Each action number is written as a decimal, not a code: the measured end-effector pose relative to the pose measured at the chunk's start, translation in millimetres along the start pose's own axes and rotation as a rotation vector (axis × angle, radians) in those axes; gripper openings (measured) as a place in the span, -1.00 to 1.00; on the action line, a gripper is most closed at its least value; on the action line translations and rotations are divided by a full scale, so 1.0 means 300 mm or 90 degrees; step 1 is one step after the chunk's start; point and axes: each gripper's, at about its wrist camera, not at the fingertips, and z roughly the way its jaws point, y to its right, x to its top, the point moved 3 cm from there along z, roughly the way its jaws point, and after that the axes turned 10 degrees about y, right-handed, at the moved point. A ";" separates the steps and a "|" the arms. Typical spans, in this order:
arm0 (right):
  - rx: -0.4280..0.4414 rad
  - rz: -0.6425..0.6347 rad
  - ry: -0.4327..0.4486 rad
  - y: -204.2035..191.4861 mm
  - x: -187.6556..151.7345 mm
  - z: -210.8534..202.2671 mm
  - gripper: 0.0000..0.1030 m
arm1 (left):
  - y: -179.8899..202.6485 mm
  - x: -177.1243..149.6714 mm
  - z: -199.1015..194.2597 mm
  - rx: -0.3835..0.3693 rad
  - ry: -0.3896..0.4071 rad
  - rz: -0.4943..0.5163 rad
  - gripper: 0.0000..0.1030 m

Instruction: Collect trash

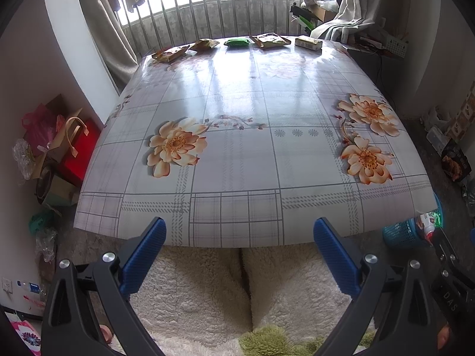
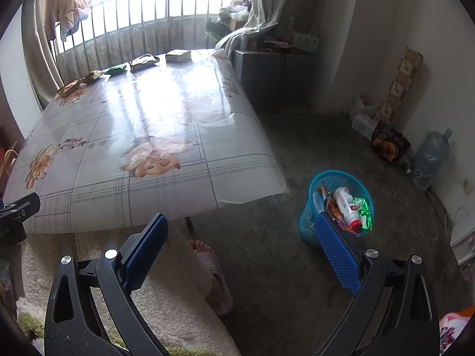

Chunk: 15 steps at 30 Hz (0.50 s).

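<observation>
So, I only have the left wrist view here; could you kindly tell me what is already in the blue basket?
Observer: The blue basket holds a white bottle with a red cap, lying tilted.
Operator: Anything else inside it?
Observer: A shiny green wrapper lies beside the bottle.
Operator: Where does the basket stand?
Observer: On the floor, off the table near its right corner.
Operator: Is the right gripper carrying anything?
Observer: No, the right gripper has its jaws wide open and empty.
</observation>
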 end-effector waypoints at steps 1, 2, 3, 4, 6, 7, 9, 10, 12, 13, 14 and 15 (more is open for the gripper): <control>0.000 0.001 0.000 0.000 0.000 0.000 0.85 | -0.001 0.000 0.000 0.000 0.001 -0.001 0.89; 0.000 0.001 -0.001 0.000 0.000 0.001 0.85 | 0.001 0.002 0.001 0.000 0.001 0.001 0.89; 0.000 0.001 -0.001 -0.001 -0.001 0.001 0.85 | 0.000 0.000 0.000 0.000 0.000 0.000 0.89; 0.000 0.001 -0.001 -0.002 0.000 0.001 0.85 | -0.002 -0.002 0.001 0.000 0.000 0.000 0.89; 0.001 0.000 -0.001 -0.002 0.000 0.002 0.85 | -0.001 0.000 0.000 0.000 0.000 0.000 0.89; 0.001 0.000 -0.001 -0.002 0.000 0.002 0.85 | 0.000 0.001 0.001 0.000 0.000 0.000 0.89; 0.000 0.001 -0.001 -0.002 0.000 0.002 0.85 | -0.002 -0.001 0.001 0.000 0.000 0.000 0.89; 0.000 0.001 -0.001 -0.002 0.000 0.003 0.85 | -0.003 -0.001 0.001 0.000 0.000 0.000 0.89; 0.000 0.001 -0.002 -0.002 0.000 0.003 0.85 | -0.001 0.000 0.001 0.000 0.000 0.000 0.89; 0.000 0.001 -0.002 -0.004 0.000 0.002 0.85 | -0.001 0.001 0.001 0.000 0.000 -0.001 0.89; 0.001 0.002 -0.002 -0.005 -0.001 0.002 0.85 | -0.001 0.001 0.001 0.000 0.000 -0.001 0.89; 0.001 0.001 -0.003 -0.007 -0.002 0.001 0.85 | -0.001 0.001 0.001 0.000 0.000 0.000 0.89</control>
